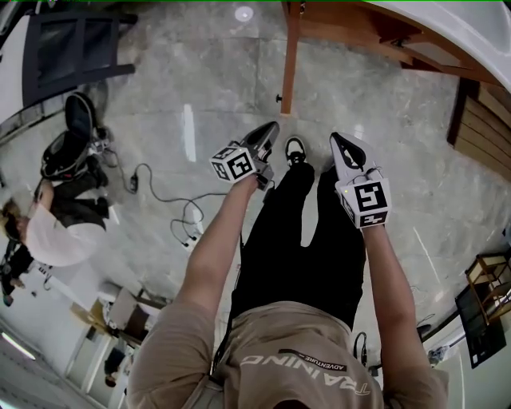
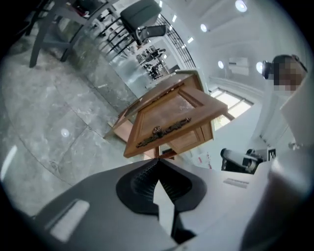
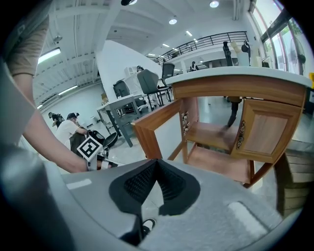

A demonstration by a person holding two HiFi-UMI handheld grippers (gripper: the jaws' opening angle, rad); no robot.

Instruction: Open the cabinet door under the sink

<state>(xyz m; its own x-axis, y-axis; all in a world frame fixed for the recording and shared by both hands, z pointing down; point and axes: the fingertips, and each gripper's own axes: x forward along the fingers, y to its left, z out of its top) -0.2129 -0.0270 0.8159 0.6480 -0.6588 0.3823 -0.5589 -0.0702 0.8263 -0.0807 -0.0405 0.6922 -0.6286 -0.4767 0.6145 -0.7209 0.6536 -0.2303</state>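
Note:
The wooden cabinet (image 1: 375, 32) stands under a white sink counter (image 1: 471, 24) at the top of the head view. Its left door (image 1: 289, 56) stands swung out toward me, with a small knob (image 1: 279, 98) on it. In the right gripper view that open door (image 3: 152, 130) shows edge-on, the shelves (image 3: 211, 135) are bare, and the right door (image 3: 267, 132) is closed. My left gripper (image 1: 267, 132) is shut and empty just left of the open door; its view shows a door panel with an ornate handle (image 2: 164, 130). My right gripper (image 1: 339, 144) is shut and empty, a little short of the cabinet.
A person (image 1: 48, 232) sits on the marble floor at the left beside a wheeled device (image 1: 76, 144) and loose cables (image 1: 160, 196). A dark table frame (image 1: 72, 48) stands at top left. Wooden slats (image 1: 487, 120) and a small rack (image 1: 491, 283) are at the right.

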